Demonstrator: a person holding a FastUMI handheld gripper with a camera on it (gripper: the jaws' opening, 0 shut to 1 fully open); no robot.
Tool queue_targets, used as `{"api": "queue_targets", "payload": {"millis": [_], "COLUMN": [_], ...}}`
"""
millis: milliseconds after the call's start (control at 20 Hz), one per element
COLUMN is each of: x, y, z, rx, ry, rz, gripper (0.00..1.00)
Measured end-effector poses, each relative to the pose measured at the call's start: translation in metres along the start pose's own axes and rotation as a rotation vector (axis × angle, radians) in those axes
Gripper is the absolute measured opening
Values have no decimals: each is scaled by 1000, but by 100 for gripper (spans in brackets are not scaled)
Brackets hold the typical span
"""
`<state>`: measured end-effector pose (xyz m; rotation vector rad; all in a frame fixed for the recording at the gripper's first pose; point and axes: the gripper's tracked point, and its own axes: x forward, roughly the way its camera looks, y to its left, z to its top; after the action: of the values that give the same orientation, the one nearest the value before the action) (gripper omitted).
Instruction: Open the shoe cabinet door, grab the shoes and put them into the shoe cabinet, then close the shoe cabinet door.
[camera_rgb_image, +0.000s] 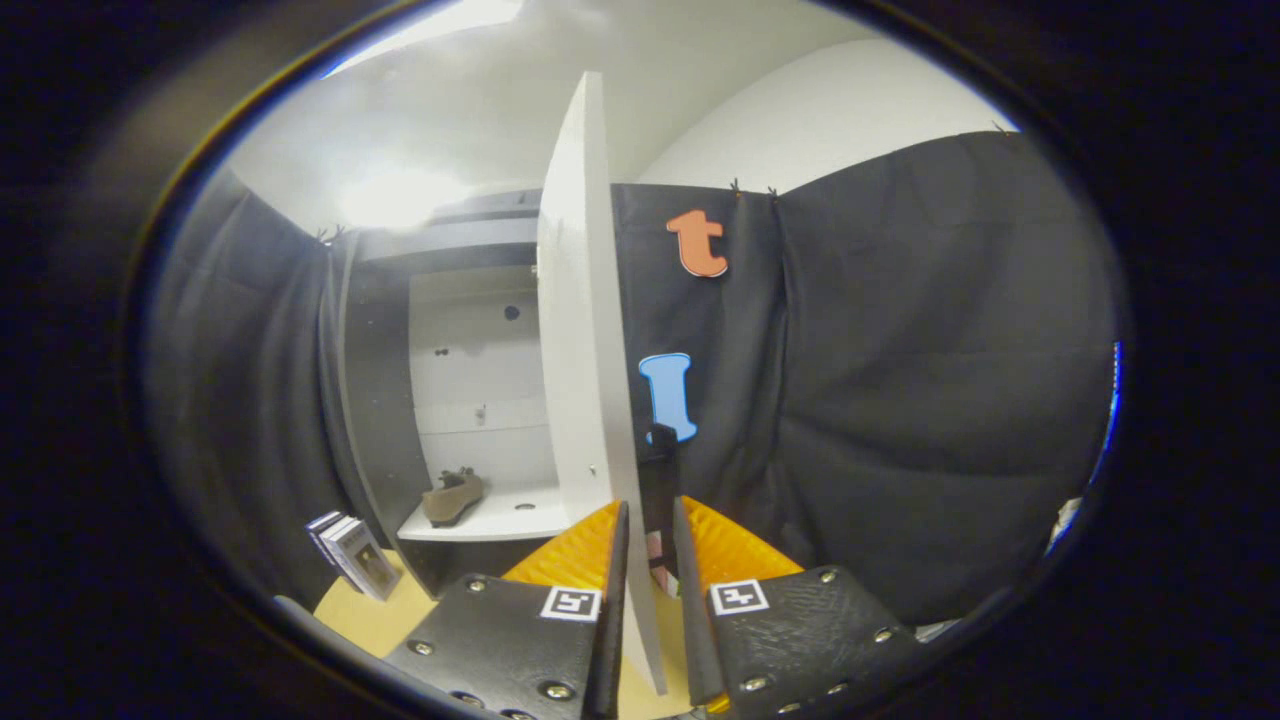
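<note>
The white cabinet door (580, 330) stands open and edge-on to me, with its free edge running down between my fingers. My gripper (648, 508) is narrowed around that edge: one finger lies against the door's left face, the other on the side with the dark handle (660, 445). A brown shoe (452, 496) lies on the white bottom shelf (500, 522) inside the shoe cabinet (480, 380), beyond and left of the fingers.
Two or three books (350, 555) lean upright on the yellowish floor (375, 620) left of the cabinet's base. Black cloth walls close in on both sides. A bright lamp glares above the cabinet.
</note>
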<state>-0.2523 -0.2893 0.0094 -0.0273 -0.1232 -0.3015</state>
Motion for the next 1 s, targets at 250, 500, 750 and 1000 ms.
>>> {"api": "queue_targets", "payload": {"millis": [250,500,750,1000], "x": [-4,2,13,26], "y": [43,99,152,204], "z": [-13,-51,-103,-189], "rx": [-7,-10,-30,-51], "ry": [8,74,127,251], "rz": [79,178,251,316], "gripper": [26,26,26,26]}}
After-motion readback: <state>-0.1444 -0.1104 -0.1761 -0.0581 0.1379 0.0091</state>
